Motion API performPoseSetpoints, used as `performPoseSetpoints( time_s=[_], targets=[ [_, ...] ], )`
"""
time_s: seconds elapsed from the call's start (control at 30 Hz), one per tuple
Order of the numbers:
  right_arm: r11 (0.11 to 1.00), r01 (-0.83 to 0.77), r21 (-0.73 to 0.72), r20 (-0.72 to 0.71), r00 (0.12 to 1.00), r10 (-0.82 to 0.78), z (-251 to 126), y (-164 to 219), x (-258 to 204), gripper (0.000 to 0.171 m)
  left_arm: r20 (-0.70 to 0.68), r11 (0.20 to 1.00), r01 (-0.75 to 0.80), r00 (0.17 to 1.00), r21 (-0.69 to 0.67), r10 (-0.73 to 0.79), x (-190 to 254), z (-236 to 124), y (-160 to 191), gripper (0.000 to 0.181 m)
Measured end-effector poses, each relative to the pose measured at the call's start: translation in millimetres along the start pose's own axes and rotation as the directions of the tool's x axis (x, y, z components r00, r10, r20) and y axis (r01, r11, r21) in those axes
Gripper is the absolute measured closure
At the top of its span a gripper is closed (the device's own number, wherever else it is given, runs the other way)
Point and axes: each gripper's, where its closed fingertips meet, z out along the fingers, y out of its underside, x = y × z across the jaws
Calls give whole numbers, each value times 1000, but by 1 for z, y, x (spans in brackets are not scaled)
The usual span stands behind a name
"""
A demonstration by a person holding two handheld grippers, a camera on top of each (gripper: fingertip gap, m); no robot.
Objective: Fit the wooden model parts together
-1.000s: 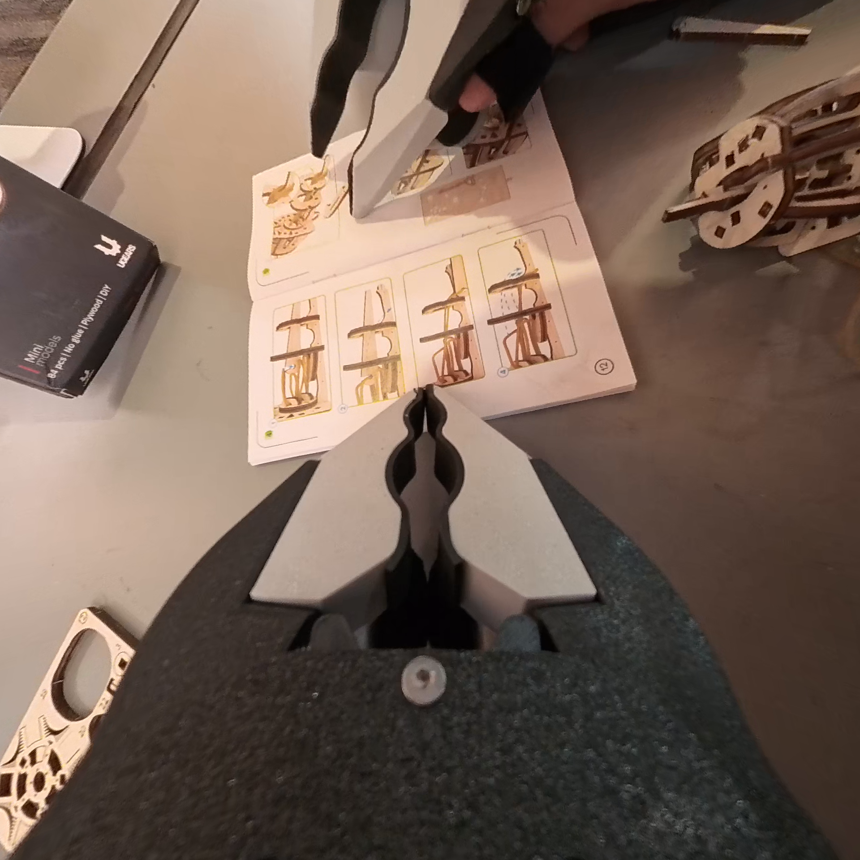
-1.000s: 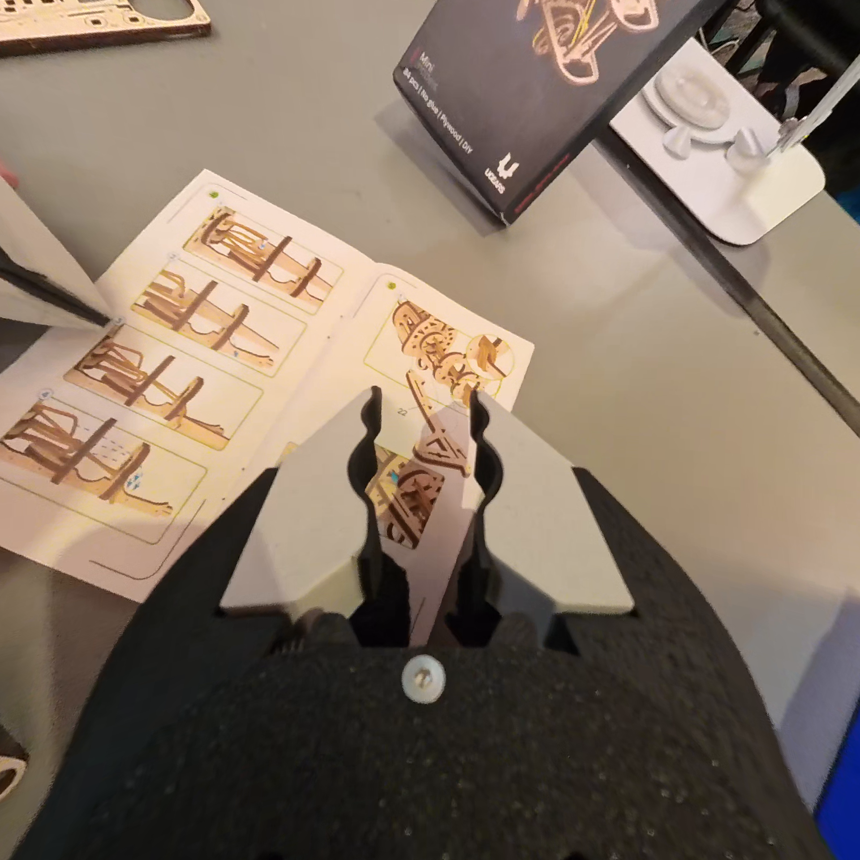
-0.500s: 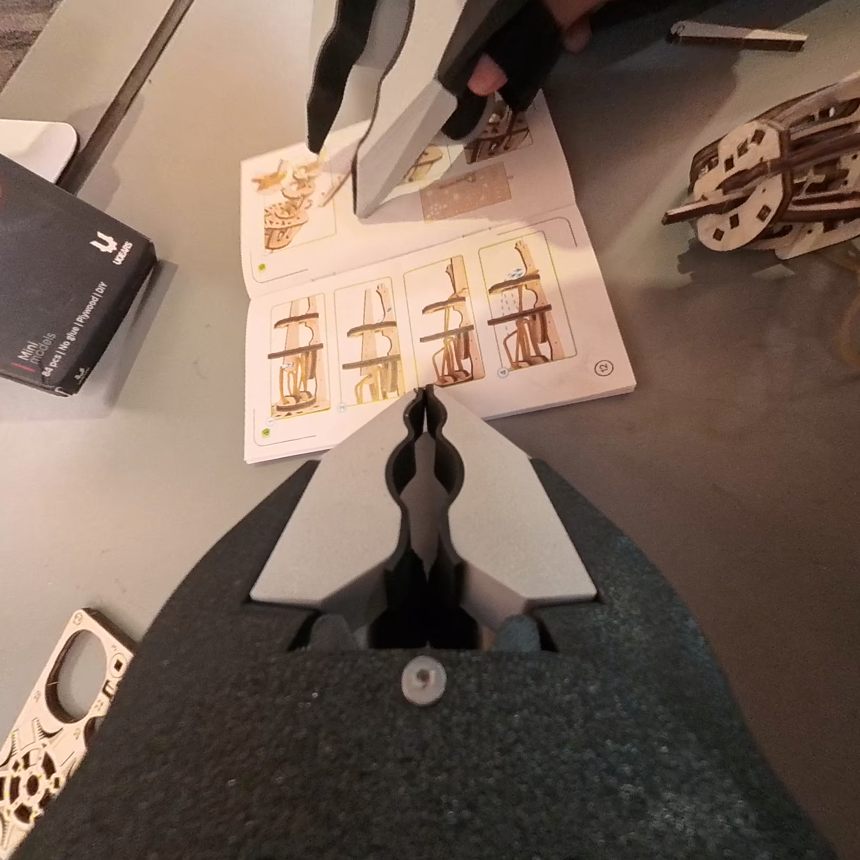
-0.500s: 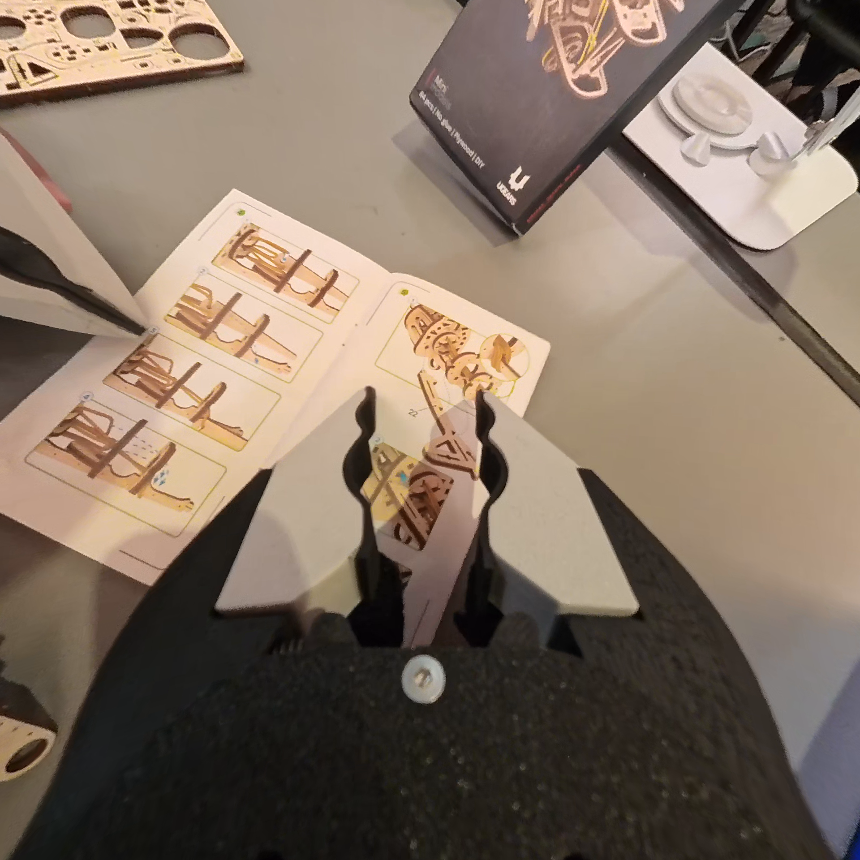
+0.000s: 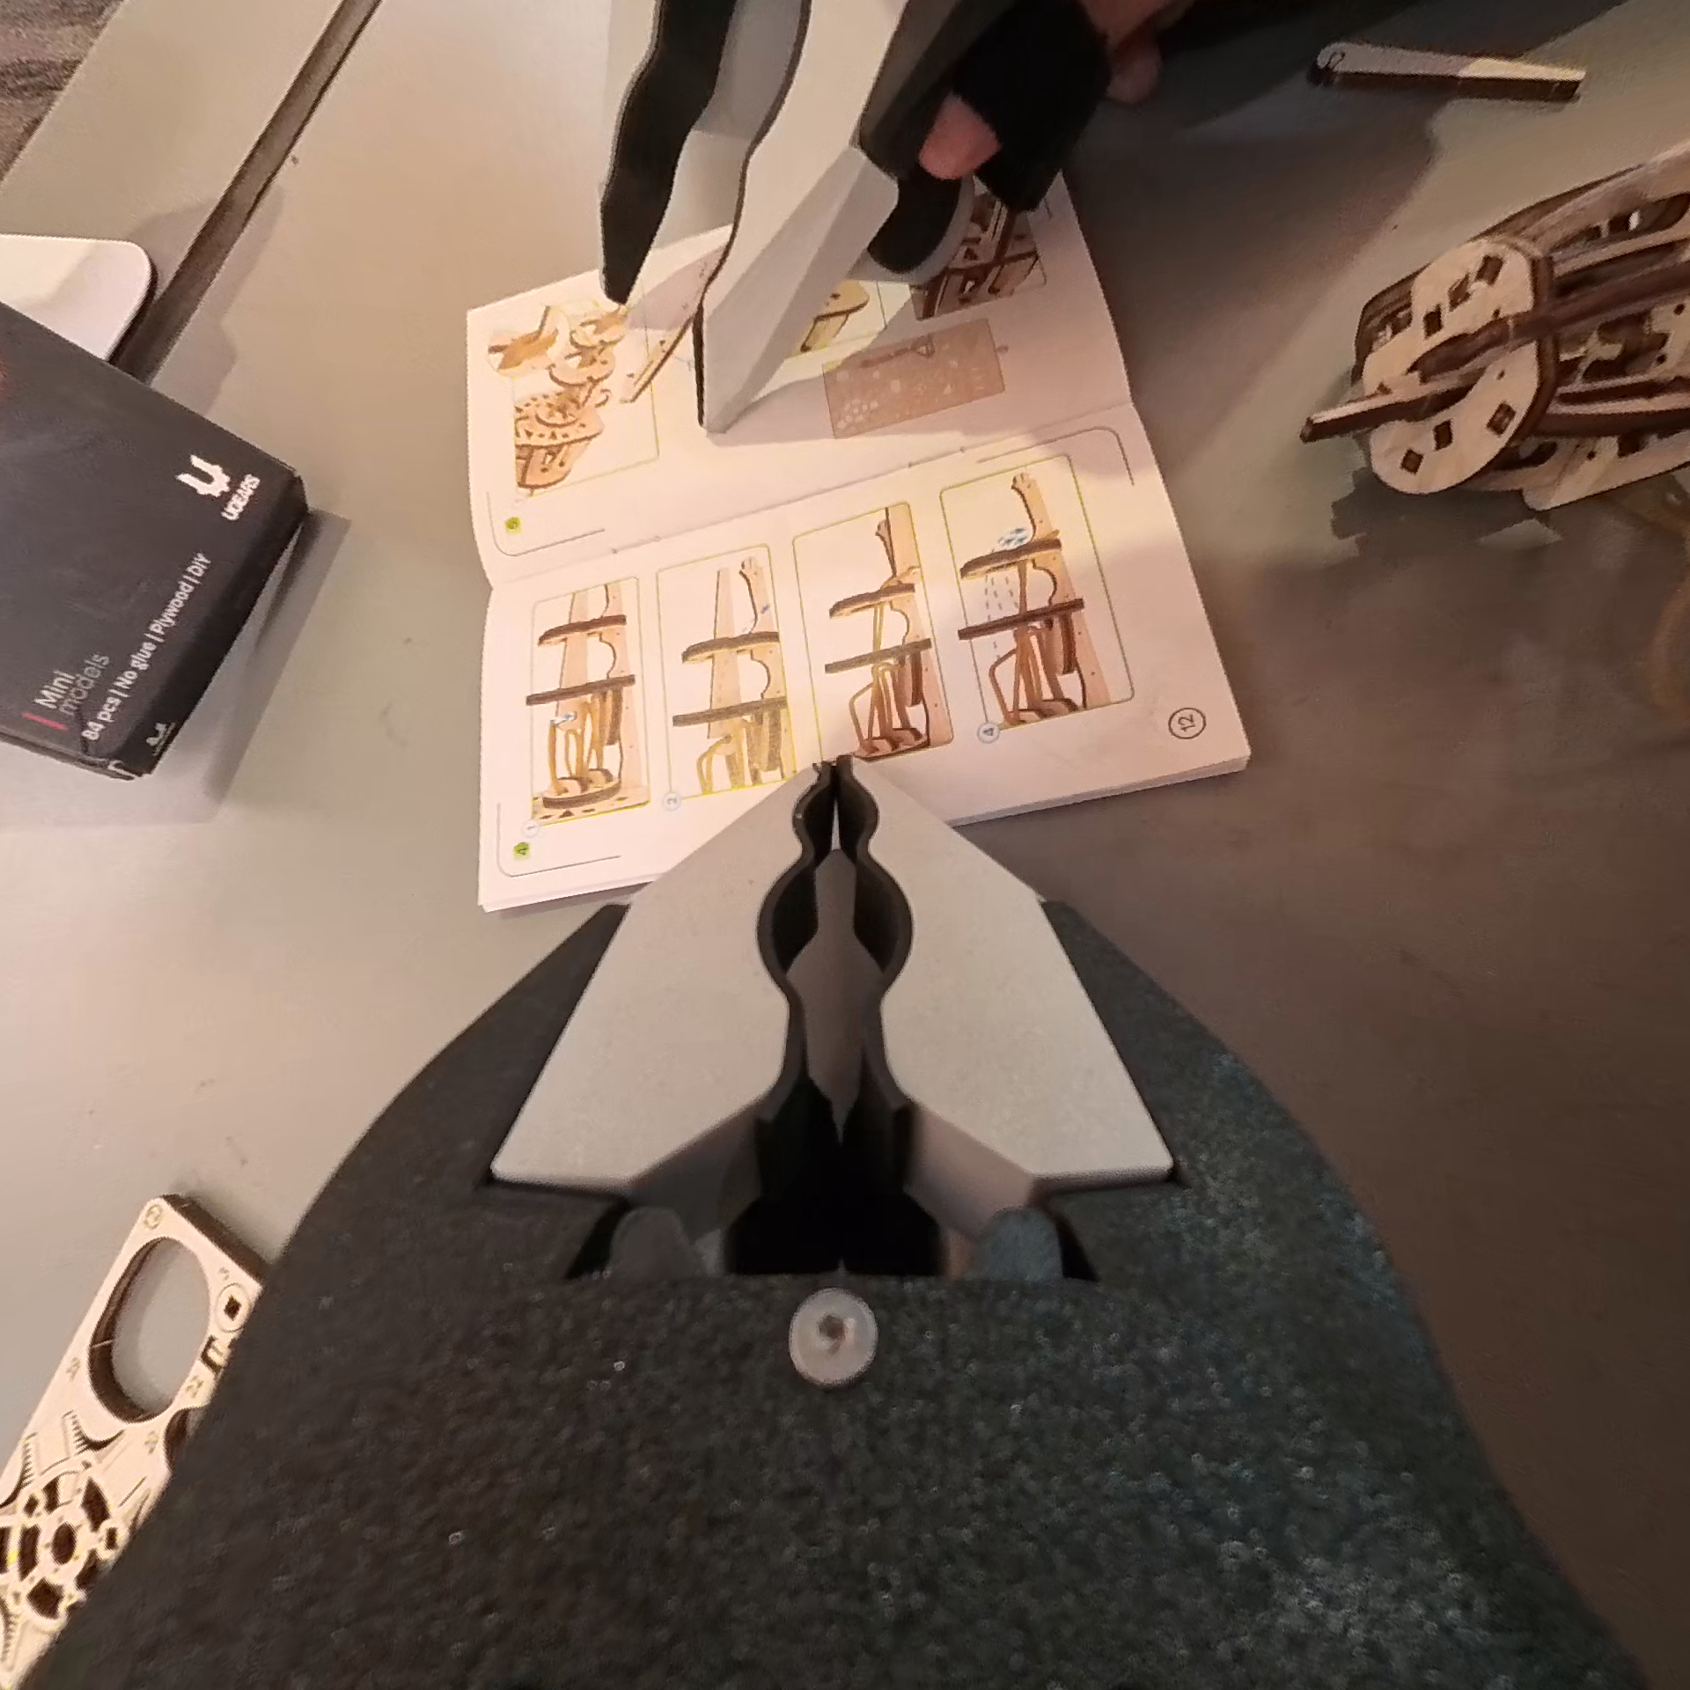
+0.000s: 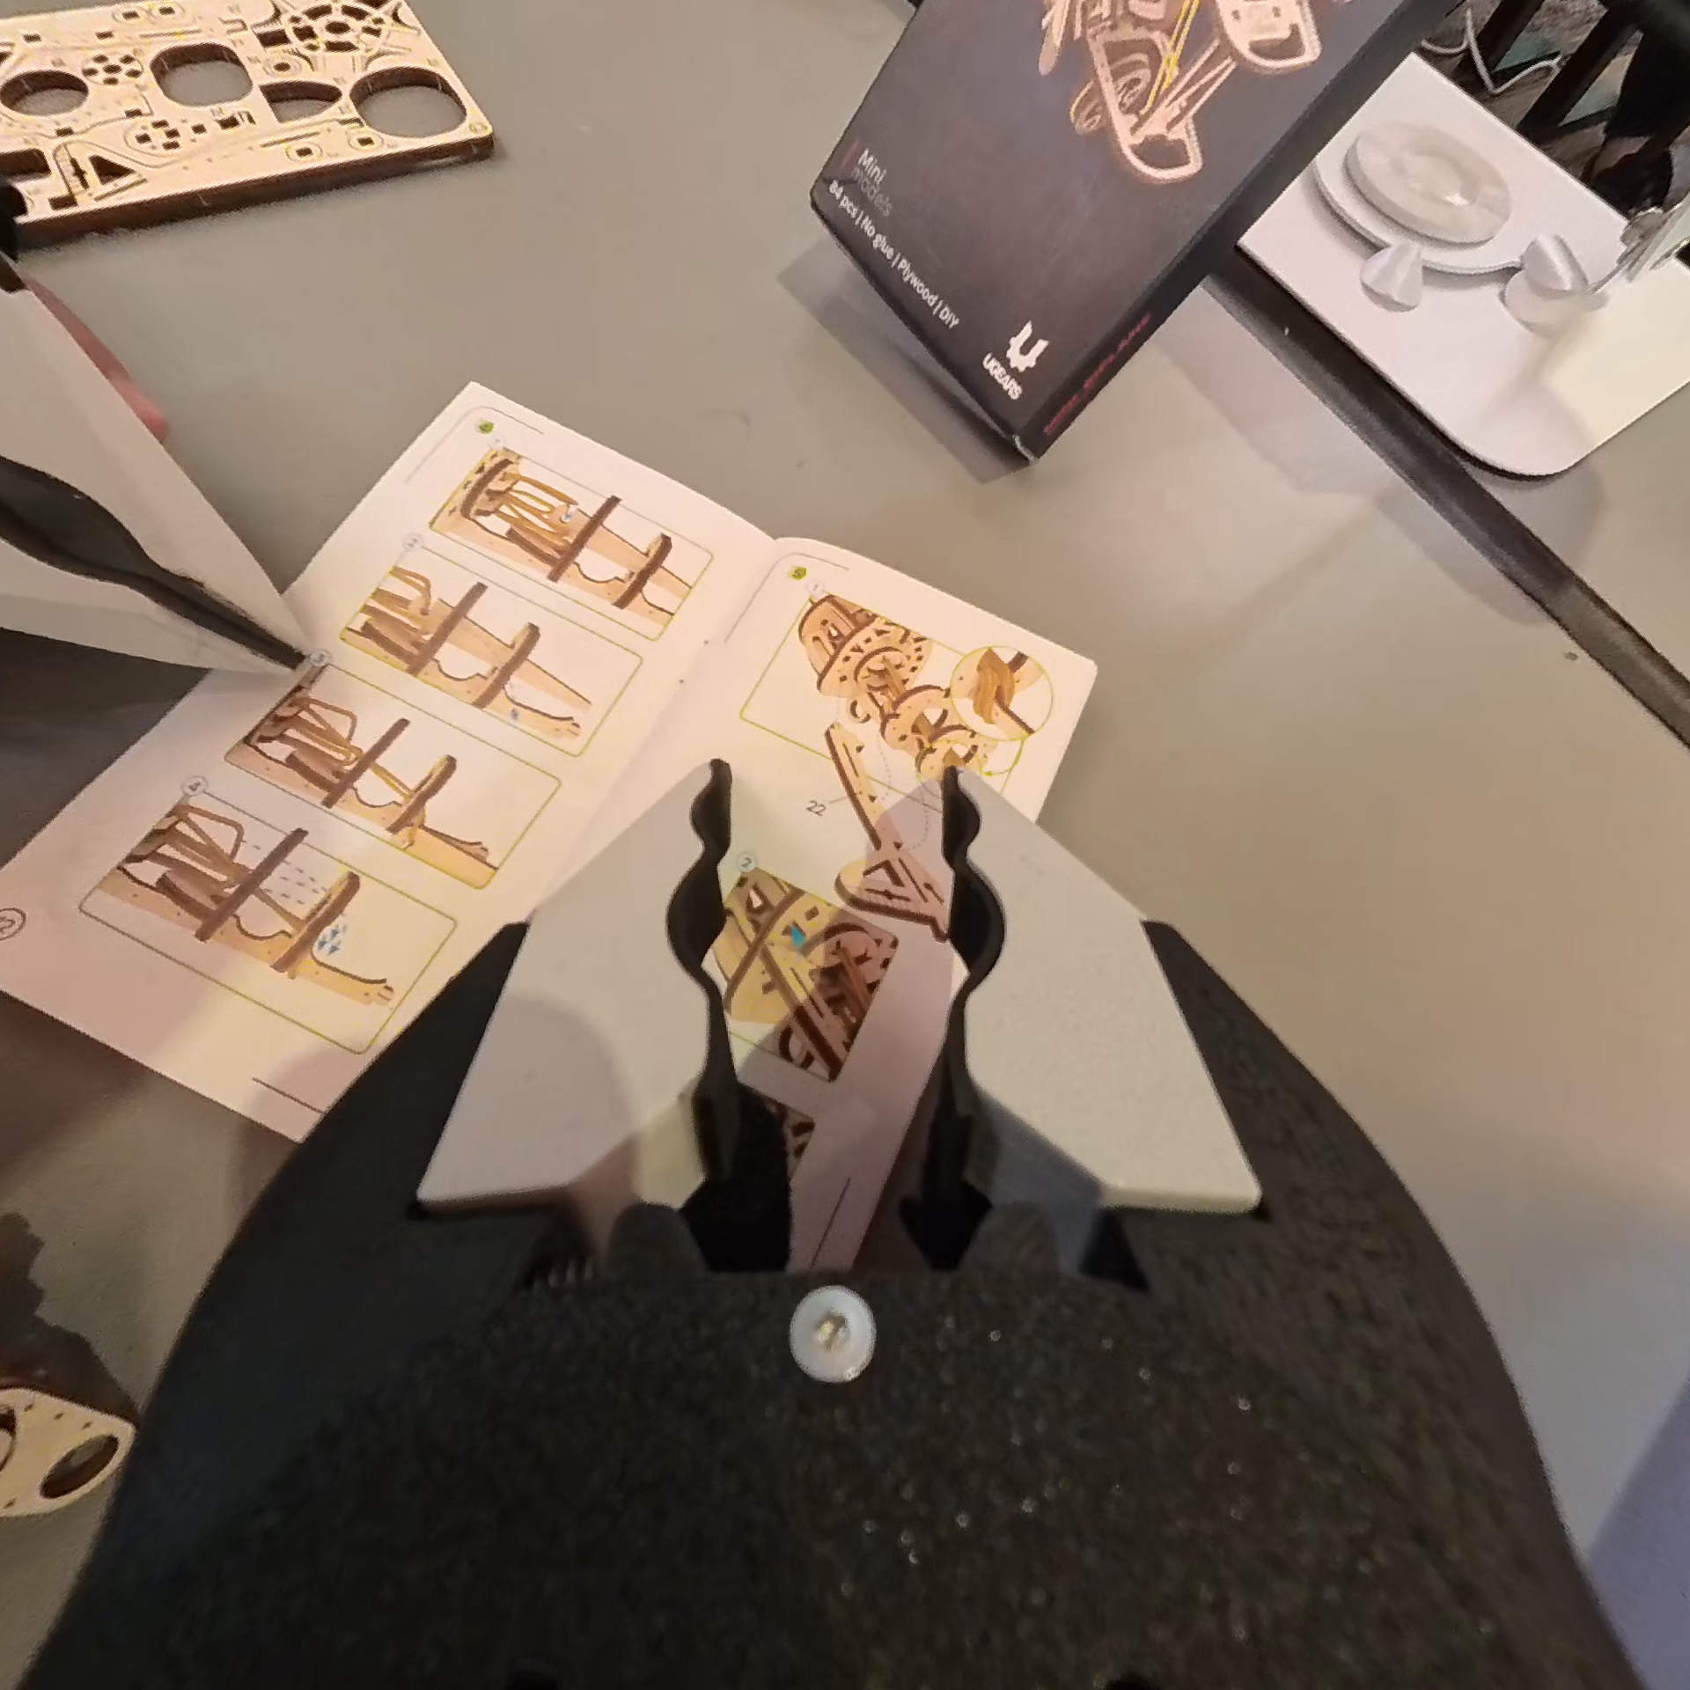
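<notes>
Two grippers over an open instruction booklet, with wooden model parts scattered around it on a grey table.

The left gripper (image 5: 837,768) has its grey fingers pressed together at the tips, gripping nothing; the right gripper (image 6: 832,786) stands with a narrow gap between its fingers, empty, over the white paper instruction booklet (image 6: 512,732) lying open on the grey table (image 6: 1280,869). One partly assembled round wooden model (image 5: 1536,366) sits to the booklet's right in the left wrist view, well apart from both grippers. One loose dark-edged wooden strip (image 5: 1445,73) lies beyond it. One pale laser-cut plywood parts sheet (image 6: 219,110), with several pieces punched out, lies flat beyond the booklet. One black cardboard box (image 6: 1052,183) is closed, its contents hidden. One white stand base (image 6: 1463,256) is behind it.
</notes>
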Motion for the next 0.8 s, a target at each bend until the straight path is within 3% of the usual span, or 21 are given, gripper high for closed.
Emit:
performPoseSetpoints(
  time_s=[0.8],
  targets=[
    [1000, 17, -10, -5, 1000, -17, 1, 1, -1, 128, -1, 1000, 1, 1000, 0, -1, 0, 0, 0, 181]
  ],
)
